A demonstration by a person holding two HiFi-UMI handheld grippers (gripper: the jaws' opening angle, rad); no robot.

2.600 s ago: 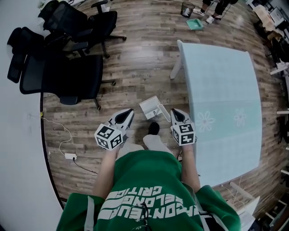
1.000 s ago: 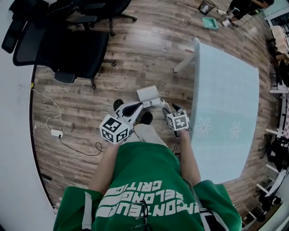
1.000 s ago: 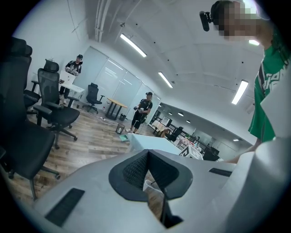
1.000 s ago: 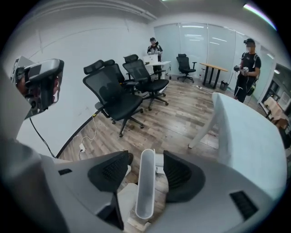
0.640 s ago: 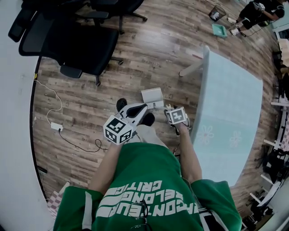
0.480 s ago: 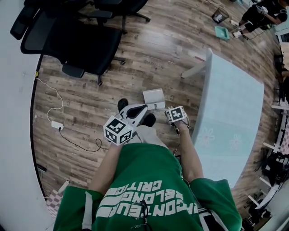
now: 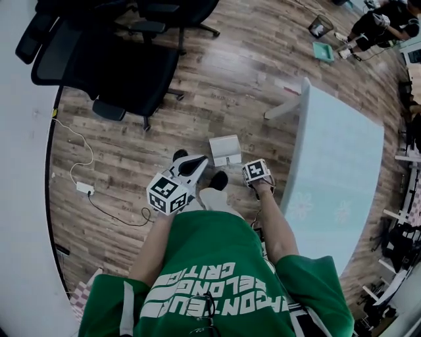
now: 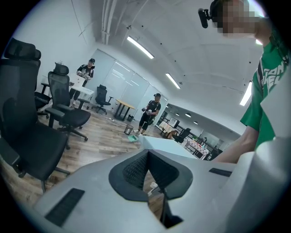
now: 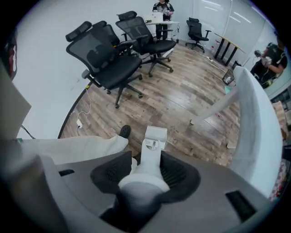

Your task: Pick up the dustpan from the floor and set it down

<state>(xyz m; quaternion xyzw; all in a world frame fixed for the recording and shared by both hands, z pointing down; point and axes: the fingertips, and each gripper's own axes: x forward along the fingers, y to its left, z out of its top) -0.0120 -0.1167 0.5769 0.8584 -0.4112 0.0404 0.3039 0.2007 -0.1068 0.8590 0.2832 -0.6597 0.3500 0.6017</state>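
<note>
Dustpan (image 7: pixel 225 150), white, on the wood floor (image 7: pixel 217 85) just ahead of my shoe (image 7: pixel 219 179), pan flat, handle standing up. Near the pale table (image 7: pixel 335 164), not touching it.

Right gripper (image 7: pixel 251 174) points straight down over it. In the right gripper view the handle of the dustpan (image 9: pixel 154 136) runs up between my jaws (image 9: pixel 146 157). Jaws closing around it. Right-side pad looks against the handle, a sliver of gap on the other side, so not clamped yet. Pan sits on the floor.

Left gripper (image 7: pixel 197 160) is beside my left leg, aimed slightly down and off to the side, nowhere near the pan. Left gripper view: jaws (image 8: pixel 148 152) tips together, nothing between them.

Black office chairs (image 7: pixel 125 59) well apart at upper left. White cable with adapter (image 7: pixel 84 187) by the wall. People (image 7: pixel 375 20) far off at the top right.
</note>
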